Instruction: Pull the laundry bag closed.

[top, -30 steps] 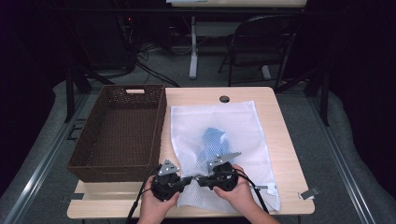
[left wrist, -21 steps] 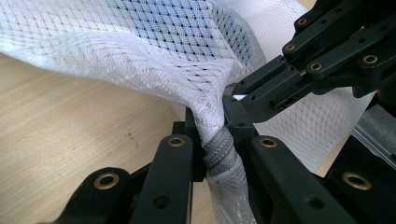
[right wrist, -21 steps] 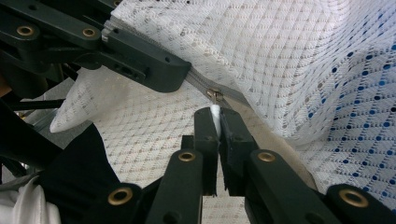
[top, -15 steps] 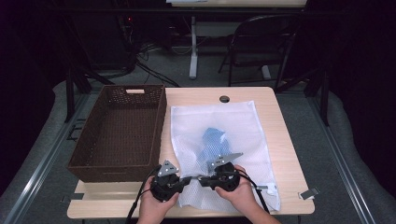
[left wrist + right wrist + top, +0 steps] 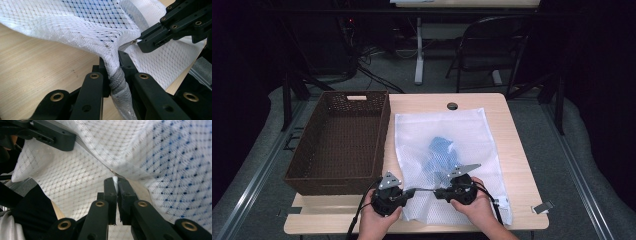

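Both claws pinch the near edge of the white net bag [image 5: 447, 145], side by side. The left gripper [image 5: 113, 65] squeezes bunched mesh; the right gripper [image 5: 115, 181] nips a thin fold. The bag stretches away from them, its long side pointing across the table.

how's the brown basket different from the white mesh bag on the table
The brown woven basket is dark, rigid and stands with raised walls; the white mesh bag is pale, soft and lies mostly flat. The basket looks empty, while the bag shows something blue through its netting. Nothing grips the basket; the left gripper and right gripper both pinch the bag's near edge. Both rest on the wooden table.
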`<act>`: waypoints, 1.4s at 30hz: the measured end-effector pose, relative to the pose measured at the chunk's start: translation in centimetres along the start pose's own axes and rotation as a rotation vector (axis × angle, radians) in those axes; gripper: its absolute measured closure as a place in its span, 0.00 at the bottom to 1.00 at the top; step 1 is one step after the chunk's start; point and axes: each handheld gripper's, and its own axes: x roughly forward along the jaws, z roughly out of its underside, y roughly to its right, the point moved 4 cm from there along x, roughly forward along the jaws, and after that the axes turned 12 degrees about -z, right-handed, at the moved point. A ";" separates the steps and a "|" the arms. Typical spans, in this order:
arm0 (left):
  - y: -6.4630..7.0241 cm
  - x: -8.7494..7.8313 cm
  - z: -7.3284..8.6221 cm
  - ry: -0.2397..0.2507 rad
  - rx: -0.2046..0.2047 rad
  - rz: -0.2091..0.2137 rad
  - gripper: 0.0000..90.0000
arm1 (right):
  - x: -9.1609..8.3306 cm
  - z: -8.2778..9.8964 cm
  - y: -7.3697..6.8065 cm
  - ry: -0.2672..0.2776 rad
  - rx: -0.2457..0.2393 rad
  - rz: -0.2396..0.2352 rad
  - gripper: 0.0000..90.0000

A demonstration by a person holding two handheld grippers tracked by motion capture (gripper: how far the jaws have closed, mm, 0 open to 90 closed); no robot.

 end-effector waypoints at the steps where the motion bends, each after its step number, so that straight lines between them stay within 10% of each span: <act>1: 0.0 0.0 0.0 0.002 -0.003 0.000 0.92 | -0.1 0.1 0.1 0.001 0.002 0.002 0.96; 42: -0.9 -0.5 0.0 0.011 -0.023 -0.018 0.93 | -5.2 3.7 3.0 0.002 0.073 0.113 0.96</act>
